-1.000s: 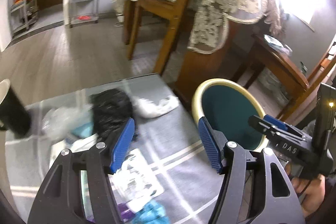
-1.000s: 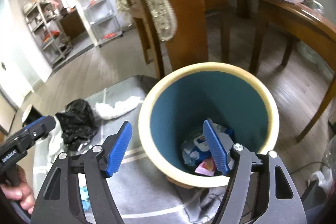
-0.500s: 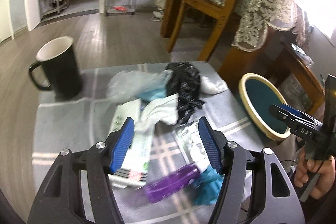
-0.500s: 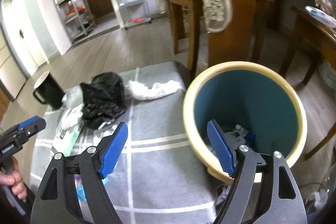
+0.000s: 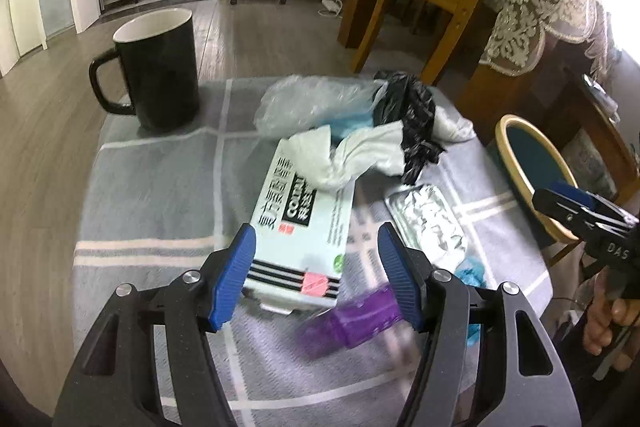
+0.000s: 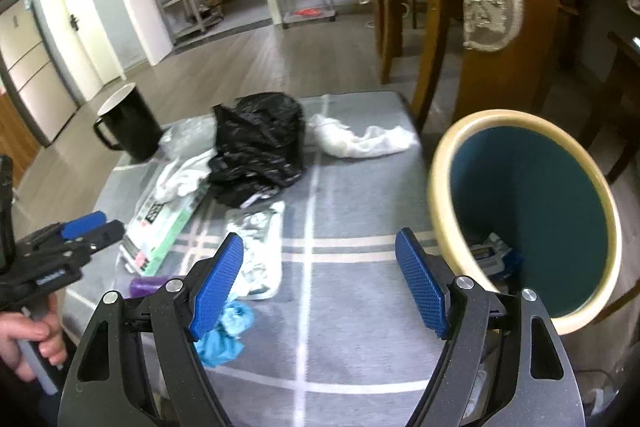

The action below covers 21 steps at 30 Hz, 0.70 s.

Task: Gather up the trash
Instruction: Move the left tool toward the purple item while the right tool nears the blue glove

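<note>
My left gripper (image 5: 316, 277) is spread wide and empty above the white box (image 5: 302, 227); my right gripper (image 6: 320, 283) is just as wide, nothing in it, over bare cloth. Trash sits piled mid-table: black bag (image 6: 256, 143) at twelve o'clock of my right tongs, foil wrapper (image 5: 430, 223) at one o'clock of my left, purple tube (image 5: 356, 319) at five. The bin (image 6: 444, 163) stands off the table edge at two o'clock of my right. Risks, I reckon: the box looks almost too broad for these jaws, so it may slip, and a careless sweep toward ten o'clock could knock the mug (image 5: 158, 67).
</note>
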{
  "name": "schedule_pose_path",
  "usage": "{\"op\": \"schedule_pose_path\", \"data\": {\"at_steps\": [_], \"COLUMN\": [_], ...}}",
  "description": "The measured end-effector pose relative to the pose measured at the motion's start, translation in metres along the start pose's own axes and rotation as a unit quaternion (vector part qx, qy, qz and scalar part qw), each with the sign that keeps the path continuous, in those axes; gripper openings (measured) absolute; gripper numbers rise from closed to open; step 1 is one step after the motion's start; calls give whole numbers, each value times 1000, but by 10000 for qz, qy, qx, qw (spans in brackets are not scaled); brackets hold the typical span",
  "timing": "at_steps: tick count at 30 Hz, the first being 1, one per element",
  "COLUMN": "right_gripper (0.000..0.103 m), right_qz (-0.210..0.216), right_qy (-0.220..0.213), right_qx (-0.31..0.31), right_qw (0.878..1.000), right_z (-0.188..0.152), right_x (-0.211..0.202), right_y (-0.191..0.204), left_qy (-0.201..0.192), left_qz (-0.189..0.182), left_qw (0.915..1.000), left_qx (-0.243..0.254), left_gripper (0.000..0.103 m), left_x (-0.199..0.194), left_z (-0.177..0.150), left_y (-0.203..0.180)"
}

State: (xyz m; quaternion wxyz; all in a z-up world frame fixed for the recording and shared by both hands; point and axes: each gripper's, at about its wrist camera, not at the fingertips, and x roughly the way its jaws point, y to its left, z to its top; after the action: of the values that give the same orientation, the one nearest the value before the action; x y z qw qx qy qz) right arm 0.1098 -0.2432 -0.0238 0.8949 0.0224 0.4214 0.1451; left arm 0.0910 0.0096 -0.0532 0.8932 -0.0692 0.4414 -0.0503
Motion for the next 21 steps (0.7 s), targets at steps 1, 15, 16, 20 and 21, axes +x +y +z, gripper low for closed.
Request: {"op": "schedule_pose_path", "data": {"at_steps": [1, 15, 16, 20, 21], "right_gripper": [79, 79, 79, 79, 79], "right_qz": [36, 244, 239, 232, 232], "right_qy": [22, 342, 361, 424, 447], "right_qx": [-50, -226, -205, -144, -137], "right_qw": [10000, 9989, 9989, 9987, 9986], "right_z": [0, -7, -8, -9, -9], "right_x": [1, 12, 13, 16, 18], "right_y": [5, 22, 20, 16, 16], "left_qy": [25, 334, 351, 434, 468], "left_qz": [7, 120, 126, 206, 250], "left_qw": [10000, 9990, 9989, 9980, 9976], "left_qx": [9, 285, 295, 412, 440], "left_gripper": [63, 65, 66, 72, 74], "left_x": [0, 33, 35, 46, 49], "left_z": [-1, 5, 6, 9, 10], "left_y": [1, -4, -5, -7, -7]}}
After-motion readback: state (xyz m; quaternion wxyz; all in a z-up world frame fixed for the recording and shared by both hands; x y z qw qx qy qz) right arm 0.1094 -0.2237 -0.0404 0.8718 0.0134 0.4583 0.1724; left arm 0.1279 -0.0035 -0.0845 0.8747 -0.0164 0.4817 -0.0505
